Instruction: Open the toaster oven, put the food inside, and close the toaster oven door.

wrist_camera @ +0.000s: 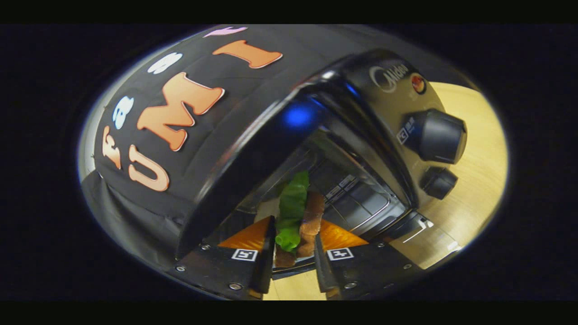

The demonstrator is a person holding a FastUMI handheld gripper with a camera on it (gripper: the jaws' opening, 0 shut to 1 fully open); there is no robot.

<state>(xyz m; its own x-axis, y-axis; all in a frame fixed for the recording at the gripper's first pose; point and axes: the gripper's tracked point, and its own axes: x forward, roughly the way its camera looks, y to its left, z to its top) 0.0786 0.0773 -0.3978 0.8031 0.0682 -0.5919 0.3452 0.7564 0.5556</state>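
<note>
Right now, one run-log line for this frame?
phase: inserting food | gripper: shut on sandwich | toaster oven: door open, rack just ahead | knobs: untouched

Recording booth: cloth wall (149,198), toaster oven (393,149), wooden table (478,171).

The handheld two-finger gripper (294,259) has dark flat plates fastened with small silver screws, each carrying a square black-and-white marker tag, with orange wedge-shaped panels ahead of them beside the fingers.
</note>
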